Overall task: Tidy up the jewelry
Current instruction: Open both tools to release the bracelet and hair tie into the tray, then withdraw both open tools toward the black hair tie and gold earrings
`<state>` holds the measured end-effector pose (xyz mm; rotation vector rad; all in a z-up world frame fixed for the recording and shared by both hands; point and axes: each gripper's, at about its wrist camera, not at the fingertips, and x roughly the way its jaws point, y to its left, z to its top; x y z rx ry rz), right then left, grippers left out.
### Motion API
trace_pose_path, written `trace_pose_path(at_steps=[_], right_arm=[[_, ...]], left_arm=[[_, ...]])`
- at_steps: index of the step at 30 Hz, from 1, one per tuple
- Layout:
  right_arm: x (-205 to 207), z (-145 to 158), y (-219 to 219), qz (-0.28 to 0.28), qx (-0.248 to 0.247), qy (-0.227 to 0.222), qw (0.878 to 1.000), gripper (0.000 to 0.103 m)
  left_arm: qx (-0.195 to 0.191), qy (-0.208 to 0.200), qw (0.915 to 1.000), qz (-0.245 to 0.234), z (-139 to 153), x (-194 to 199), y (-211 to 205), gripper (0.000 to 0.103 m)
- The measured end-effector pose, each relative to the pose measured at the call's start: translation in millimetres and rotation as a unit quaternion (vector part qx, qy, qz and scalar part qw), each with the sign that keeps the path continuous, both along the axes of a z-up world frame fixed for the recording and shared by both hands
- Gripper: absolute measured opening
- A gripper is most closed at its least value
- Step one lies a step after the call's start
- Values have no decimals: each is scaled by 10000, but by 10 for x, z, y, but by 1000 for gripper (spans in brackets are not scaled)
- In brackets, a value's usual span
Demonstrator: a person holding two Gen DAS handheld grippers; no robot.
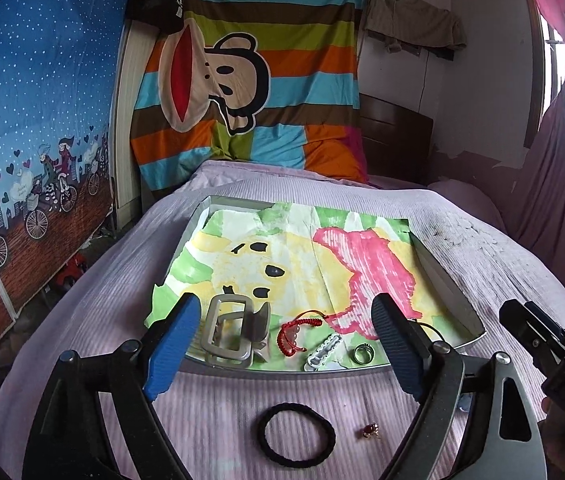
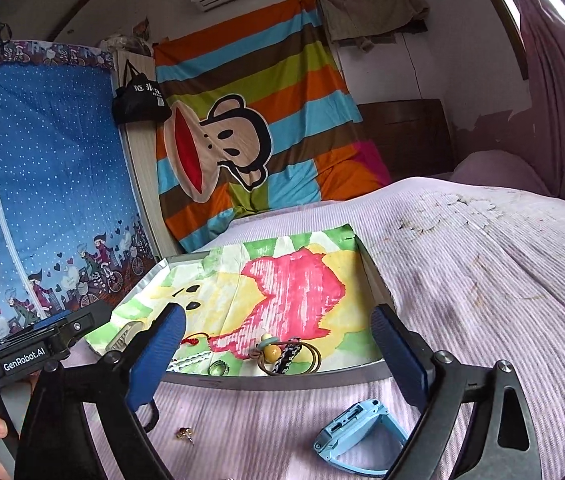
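Both wrist views low over bed, facing headboard, sharing tray (image 1: 452, 296) (image 2: 374, 270)

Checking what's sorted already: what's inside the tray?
Inside the tray: painted paper, grey claw clip, red cord bracelet, white snap clip, ring, beaded hair ties. The paper hides the floor.

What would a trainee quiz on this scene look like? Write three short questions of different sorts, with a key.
1. True or false: the black hair tie lies inside the tray.
2. Multiple choice: which item is still on the bedspread, outside the tray? A) silver ring B) red cord bracelet C) blue watch
3. Fill in: both the left gripper and the right gripper have their jaws ____.

Key: 1 false, it lies on the bedspread in front of the tray; 2 C; 3 open.
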<state>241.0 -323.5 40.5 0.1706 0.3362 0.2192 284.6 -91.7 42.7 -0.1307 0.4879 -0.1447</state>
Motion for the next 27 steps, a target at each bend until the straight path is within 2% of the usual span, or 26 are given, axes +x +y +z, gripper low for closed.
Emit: trace_pose_path(at_steps=[2,7,11,20,27], right_arm=[[-104,38,15,-33,-45,-195,9998,103],[-337,100,58,-75,-127,-554,9984,103],[-495,94,87,-112,-176,-679,9975,103],[-771,17,135,-109,-304,-618,9976,103],[-868,-110,187,-93,-465,-380,9982,103]], left_arm=[[13,-109,9999,46,33,-115,29,92],[55,-292,9996,38,98,-382,87,92],[104,-430,9990,15,136,-599,116,93],[205,-560,9982,-70,139,-997,156,93],[334,-549,9979,-118,100,-1112,199,93]])
